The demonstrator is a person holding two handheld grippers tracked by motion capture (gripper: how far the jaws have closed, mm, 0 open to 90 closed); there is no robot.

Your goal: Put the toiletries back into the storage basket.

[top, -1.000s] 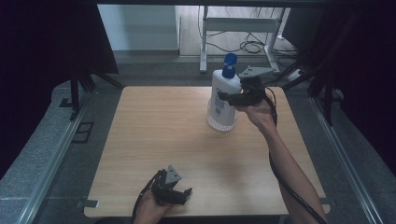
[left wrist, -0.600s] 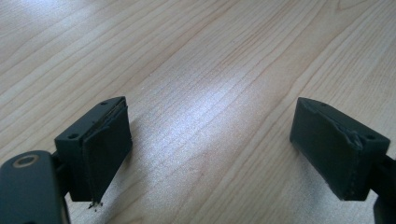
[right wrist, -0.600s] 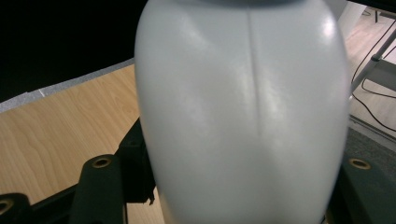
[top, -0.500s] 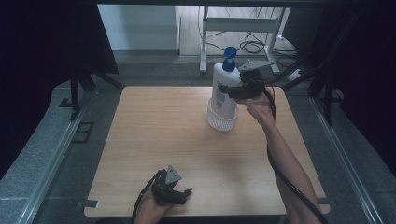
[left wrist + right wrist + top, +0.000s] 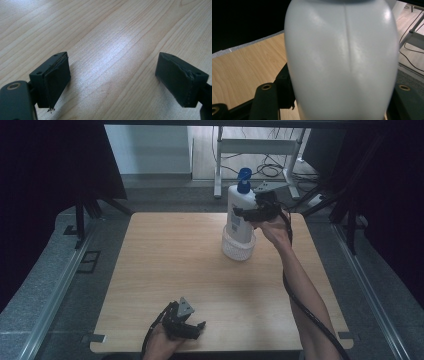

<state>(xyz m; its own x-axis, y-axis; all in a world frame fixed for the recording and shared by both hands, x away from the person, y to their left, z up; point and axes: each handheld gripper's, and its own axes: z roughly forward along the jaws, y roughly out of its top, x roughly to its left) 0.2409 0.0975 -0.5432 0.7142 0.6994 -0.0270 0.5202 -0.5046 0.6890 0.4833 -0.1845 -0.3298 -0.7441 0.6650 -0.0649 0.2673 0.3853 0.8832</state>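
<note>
Right gripper (image 5: 239,213) is clamped on the white bottle (image 5: 239,217) w/ a blue pump top (image 5: 244,179), jaws squeezing its body from both sides abt mid-height. In the right gripper view the bottle (image 5: 342,60) sits between the jaws, very close to the camera, a seam running down its middle. Bottle stands upright at the far side of the wooden table (image 5: 165,265), right of centre, its bottom inside a white mesh basket (image 5: 238,249). Can't tell whether the basket rests on the table or is lifted a bit. Right forearm reaches in from the bottom right corner, cable trailing along it. Left gripper (image 5: 192,329) is at the near edge of the table, well apart from the bottle, held low in the left hand (image 5: 161,345). Left gripper view: jaws wide apart, nothing between them, bare wood (image 5: 112,50) underneath.
</note>
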